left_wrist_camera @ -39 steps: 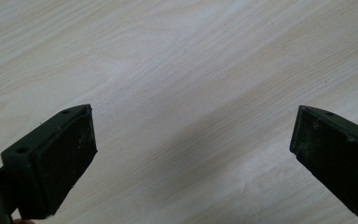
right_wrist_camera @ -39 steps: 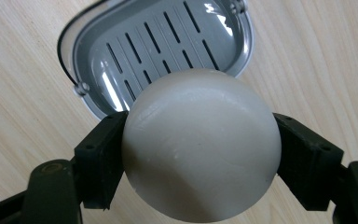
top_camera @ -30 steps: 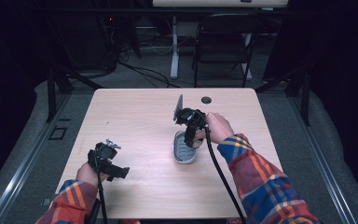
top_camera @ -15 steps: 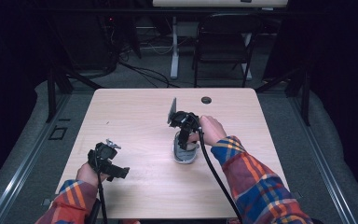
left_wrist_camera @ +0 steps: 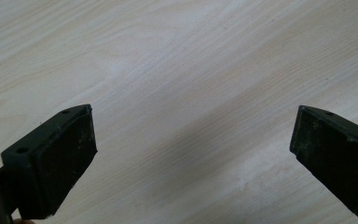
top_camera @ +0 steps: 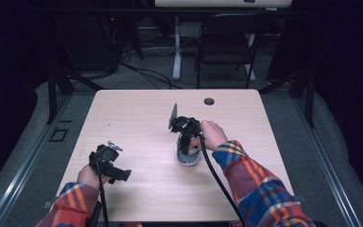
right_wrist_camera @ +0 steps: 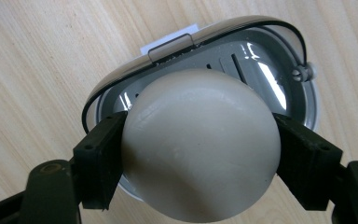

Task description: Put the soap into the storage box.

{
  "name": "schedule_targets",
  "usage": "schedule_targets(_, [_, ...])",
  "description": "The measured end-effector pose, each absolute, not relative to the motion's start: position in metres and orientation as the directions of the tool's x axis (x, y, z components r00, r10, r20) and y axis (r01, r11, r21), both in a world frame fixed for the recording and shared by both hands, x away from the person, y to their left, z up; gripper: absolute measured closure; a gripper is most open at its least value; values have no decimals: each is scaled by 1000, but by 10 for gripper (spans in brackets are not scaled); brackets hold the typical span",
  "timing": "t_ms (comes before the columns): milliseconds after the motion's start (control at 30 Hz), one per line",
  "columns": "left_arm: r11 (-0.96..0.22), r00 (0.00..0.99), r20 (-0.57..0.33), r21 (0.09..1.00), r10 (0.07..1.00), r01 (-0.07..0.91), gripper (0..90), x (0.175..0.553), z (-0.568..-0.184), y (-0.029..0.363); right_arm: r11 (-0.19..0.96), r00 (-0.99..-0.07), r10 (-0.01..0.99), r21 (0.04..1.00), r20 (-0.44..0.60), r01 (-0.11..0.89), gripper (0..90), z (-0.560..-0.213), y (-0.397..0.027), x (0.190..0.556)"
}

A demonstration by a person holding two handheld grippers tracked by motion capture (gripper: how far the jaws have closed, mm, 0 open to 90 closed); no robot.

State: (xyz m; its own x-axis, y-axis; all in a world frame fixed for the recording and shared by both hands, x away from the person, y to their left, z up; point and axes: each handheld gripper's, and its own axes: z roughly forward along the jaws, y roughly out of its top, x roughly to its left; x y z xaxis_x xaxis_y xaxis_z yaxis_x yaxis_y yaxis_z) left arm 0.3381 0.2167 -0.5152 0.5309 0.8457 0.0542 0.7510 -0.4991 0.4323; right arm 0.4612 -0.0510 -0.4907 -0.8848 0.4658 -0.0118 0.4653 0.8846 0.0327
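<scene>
A cream oval bar of soap (right_wrist_camera: 200, 144) sits clamped between the jaws of my right gripper (right_wrist_camera: 200, 161), with both pads pressed on its sides. Right under it lies a grey oval soap dish (right_wrist_camera: 265, 60) with a slotted inner tray and a wire clip on its rim. In the high view the right gripper (top_camera: 187, 143) points down over the dish (top_camera: 187, 160) at mid-table. My left gripper (top_camera: 116, 173) rests near the front left of the table. Its jaws stand wide apart (left_wrist_camera: 191, 149) over bare wood with nothing between them.
The light wooden table (top_camera: 137, 118) has a round cable hole (top_camera: 209, 101) near its far edge. A black chair (top_camera: 227, 45) and cables stand on the floor beyond. A white label (right_wrist_camera: 168, 39) shows from under the dish.
My right gripper has come down with the soap, close over the dish. The left gripper has stayed put.
</scene>
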Motion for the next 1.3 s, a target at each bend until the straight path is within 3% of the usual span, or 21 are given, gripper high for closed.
schedule_targets(600, [-505,537,54,428,842,750,4,338,-516,216,888,-888,460,28,-11,460,234,-507,-56,459])
schedule_targets(1300, [-505,535,57,426,843,751,4,338,-516,216,869,-873,487,119,-33,480,153,-479,-77,451])
